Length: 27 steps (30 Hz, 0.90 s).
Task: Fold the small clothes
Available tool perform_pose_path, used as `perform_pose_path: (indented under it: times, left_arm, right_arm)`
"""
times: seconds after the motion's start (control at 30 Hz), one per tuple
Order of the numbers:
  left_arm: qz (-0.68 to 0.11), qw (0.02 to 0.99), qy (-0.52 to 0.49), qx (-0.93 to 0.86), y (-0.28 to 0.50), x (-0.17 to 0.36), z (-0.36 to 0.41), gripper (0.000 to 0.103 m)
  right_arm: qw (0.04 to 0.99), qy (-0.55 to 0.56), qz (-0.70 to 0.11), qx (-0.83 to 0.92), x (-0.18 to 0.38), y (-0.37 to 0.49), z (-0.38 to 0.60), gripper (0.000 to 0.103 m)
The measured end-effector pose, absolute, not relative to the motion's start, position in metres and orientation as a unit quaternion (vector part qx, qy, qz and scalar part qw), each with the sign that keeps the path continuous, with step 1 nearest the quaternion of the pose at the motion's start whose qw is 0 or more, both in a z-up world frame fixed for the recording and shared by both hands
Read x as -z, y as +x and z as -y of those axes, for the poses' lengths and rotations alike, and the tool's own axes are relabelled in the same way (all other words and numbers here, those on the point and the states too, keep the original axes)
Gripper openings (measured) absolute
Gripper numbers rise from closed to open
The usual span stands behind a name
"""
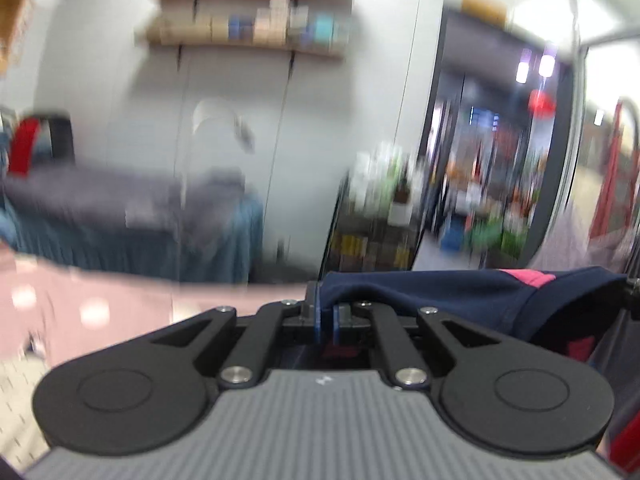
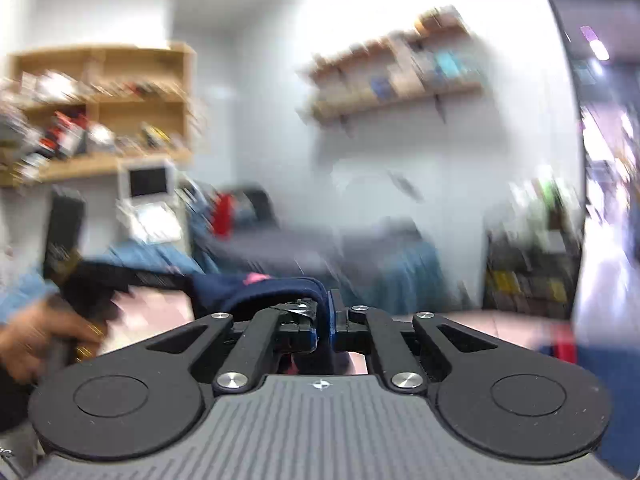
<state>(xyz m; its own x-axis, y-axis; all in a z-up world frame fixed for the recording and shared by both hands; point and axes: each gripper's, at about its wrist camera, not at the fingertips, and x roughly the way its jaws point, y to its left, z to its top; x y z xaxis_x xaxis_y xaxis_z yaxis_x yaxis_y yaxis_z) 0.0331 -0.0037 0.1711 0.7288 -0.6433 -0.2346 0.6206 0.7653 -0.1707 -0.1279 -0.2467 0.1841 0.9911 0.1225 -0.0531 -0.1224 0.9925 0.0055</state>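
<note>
A small navy garment with a pink patch is held up in the air between both grippers. My left gripper is shut on one edge of it, and the cloth stretches off to the right. My right gripper is shut on another edge of the same navy garment, which stretches off to the left toward the other gripper's black body and the hand holding it. Both views are motion-blurred. The lower part of the garment is hidden behind the gripper bodies.
A pink table surface lies below. Behind it stands a bed or bench with grey and blue covers. Wooden wall shelves, a wooden cubby shelf, a stocked rack and a dark glass doorway surround the area.
</note>
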Motion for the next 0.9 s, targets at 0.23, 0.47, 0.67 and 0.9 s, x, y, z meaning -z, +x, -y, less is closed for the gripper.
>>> perform_pose_path:
  times: [0.23,0.47,0.67,0.9]
  left_arm:
    - [0.031,0.938,-0.086,0.334,-0.049,-0.293,-0.055,0.005]
    - [0.082,0.960,-0.049,0.262,-0.053,-0.348,-0.054,0.006]
    - [-0.064,0.981,0.003,0.181,0.073,-0.267,-0.005,0.006]
    - [-0.298,0.945,0.031,0.133,0.211,-0.083,0.021,0.006]
  right_arm:
    - [0.981,-0.047,0.131,-0.134,-0.312,-0.179,0.231,0.007]
    - [0.990,-0.034,0.071,-0.117,-0.331,-0.084,0.265,0.006]
    - [0.996,0.019,-0.089,0.001,-0.222,0.066,0.319,0.004]
    - [0.955,0.090,-0.277,-0.060,-0.072,0.089,0.278,0.094]
